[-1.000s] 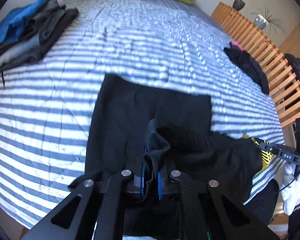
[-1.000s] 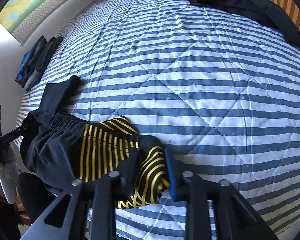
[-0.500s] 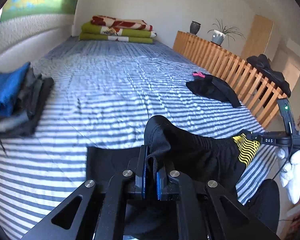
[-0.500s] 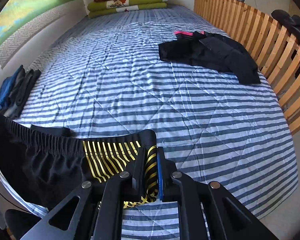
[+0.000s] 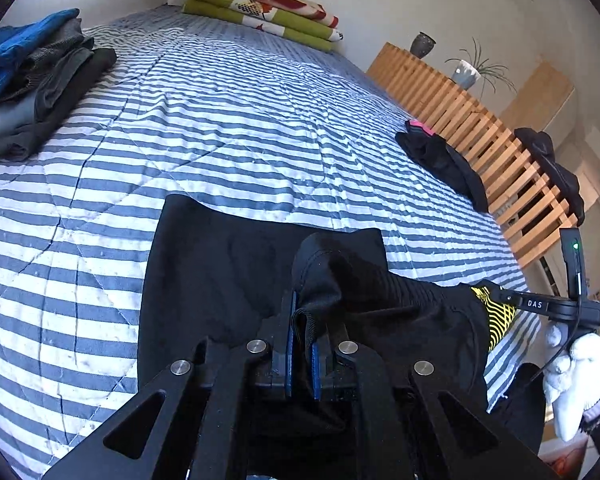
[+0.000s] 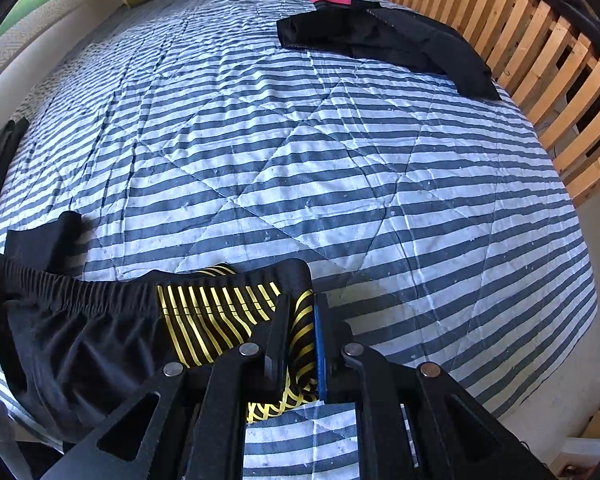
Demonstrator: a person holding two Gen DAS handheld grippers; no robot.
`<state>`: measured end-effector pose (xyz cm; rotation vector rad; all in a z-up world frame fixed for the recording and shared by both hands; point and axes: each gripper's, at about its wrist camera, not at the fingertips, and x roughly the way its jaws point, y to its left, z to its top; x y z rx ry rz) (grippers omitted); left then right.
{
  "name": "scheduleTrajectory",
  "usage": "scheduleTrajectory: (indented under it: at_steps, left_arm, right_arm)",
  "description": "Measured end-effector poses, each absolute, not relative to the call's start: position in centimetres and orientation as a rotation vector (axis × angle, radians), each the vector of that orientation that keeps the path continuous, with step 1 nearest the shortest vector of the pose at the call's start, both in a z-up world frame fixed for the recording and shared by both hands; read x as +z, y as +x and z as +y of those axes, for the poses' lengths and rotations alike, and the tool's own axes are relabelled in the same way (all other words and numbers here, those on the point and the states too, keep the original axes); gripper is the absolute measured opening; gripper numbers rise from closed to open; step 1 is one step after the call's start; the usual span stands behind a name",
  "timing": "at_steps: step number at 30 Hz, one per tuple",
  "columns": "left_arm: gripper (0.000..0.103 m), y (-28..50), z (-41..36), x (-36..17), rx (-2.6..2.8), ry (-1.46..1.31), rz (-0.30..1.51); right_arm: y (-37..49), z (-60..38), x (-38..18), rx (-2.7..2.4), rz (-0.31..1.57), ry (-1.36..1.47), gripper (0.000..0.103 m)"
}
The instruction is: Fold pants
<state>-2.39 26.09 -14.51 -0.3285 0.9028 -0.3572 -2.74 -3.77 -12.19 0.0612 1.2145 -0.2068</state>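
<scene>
Black pants (image 5: 228, 264) with a yellow-striped side panel (image 6: 212, 316) lie at the near edge of the striped bed. Their waistband is lifted and stretched between my two grippers while the legs rest flat on the cover. My left gripper (image 5: 302, 344) is shut on the black waistband end. My right gripper (image 6: 302, 336) is shut on the yellow-striped end (image 5: 496, 320) of the waistband. In the left wrist view the right gripper (image 5: 540, 304) shows at the far right, held by a white-gloved hand (image 5: 576, 368).
The blue-and-white striped bed cover (image 6: 300, 160) stretches ahead. A stack of folded clothes (image 5: 32, 80) sits at the left edge. Another black garment with a pink band (image 6: 384, 40) lies by the wooden slatted rail (image 6: 540, 52). Folded green blankets (image 5: 260, 12) rest at the headboard end.
Both grippers have come down toward the bed with the waistband still held, so more of the pants now lies on the cover. The cameras tilted downward.
</scene>
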Motion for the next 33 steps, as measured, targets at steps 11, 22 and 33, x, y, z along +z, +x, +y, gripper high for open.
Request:
scheduleTrajectory:
  at_steps: [11,22,33]
  left_arm:
    - [0.006,-1.8,27.7,-11.5,-0.284,-0.26,0.887]
    - [0.006,-10.7,26.1,-13.7,-0.28,-0.169,0.932]
    - [0.029,-16.4,26.2,-12.9,-0.3,-0.15,1.005]
  right_arm:
    - [0.3,-2.7,-10.2,-0.12,1.142,0.038,0.01]
    - [-3.8,-4.5,-11.3,0.008,1.083,0.044,0.009]
    - [-9.0,-5.5,-12.9,0.101,1.09,-0.05,0.009]
